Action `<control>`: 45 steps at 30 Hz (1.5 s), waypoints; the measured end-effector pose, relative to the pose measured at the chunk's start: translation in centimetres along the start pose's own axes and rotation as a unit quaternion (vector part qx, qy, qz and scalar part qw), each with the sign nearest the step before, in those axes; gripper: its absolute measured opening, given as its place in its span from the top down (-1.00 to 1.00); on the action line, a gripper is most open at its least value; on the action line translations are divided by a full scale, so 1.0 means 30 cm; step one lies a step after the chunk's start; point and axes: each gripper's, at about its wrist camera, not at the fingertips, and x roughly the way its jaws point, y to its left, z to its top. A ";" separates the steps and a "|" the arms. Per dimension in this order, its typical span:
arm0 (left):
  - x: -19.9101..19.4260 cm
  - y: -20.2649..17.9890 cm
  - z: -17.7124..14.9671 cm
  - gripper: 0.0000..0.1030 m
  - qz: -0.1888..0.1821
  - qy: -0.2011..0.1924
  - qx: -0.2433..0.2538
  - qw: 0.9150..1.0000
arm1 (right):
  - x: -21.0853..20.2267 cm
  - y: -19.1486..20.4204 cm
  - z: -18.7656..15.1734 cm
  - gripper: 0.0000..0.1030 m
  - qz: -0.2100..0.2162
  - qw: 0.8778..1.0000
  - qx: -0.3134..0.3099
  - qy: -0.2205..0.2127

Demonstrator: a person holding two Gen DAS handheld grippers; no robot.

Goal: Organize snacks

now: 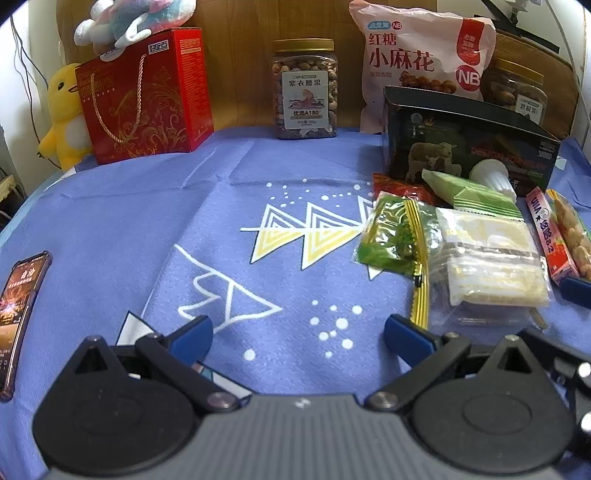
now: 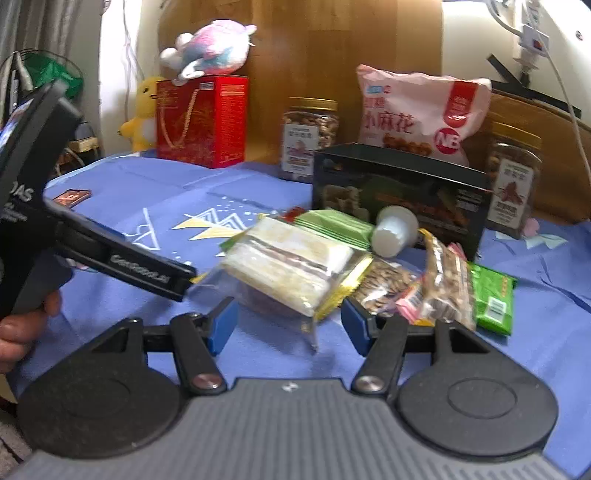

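Observation:
A heap of small snack packets lies on the blue cloth (image 1: 147,229) before a black box (image 1: 461,140). Nearest me is a clear zip bag of pale wafers (image 1: 491,266) (image 2: 291,266), beside a green packet (image 1: 391,236), a striped green packet (image 2: 336,225), a white cup (image 2: 395,230) and a nut packet (image 2: 447,284). My left gripper (image 1: 297,332) stands open over bare cloth, left of the heap. My right gripper (image 2: 290,321) is open just short of the zip bag, whose loose corner hangs between the jaws without touching the pads.
Along the back stand a red gift box (image 1: 144,96) with a plush toy (image 1: 133,18) on it, a nut jar (image 1: 304,88), a pink snack bag (image 1: 424,62) and a second jar (image 2: 513,177). A phone (image 1: 20,306) lies at the left edge. A yellow plush duck (image 1: 64,114) sits far left.

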 end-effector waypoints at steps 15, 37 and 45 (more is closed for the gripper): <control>0.024 -0.016 0.044 -0.99 0.005 0.008 0.019 1.000 | 0.021 -0.023 -0.007 -0.33 -0.011 1.000 0.011 0.011; 0.016 0.004 0.125 -0.91 -0.068 -0.005 0.039 0.997 | 0.087 0.002 0.010 -0.39 -0.020 0.999 -0.023 0.026; 0.026 0.039 0.192 -0.53 -0.205 0.010 0.020 0.978 | 0.099 -0.002 0.020 -0.47 -0.014 0.999 -0.036 0.023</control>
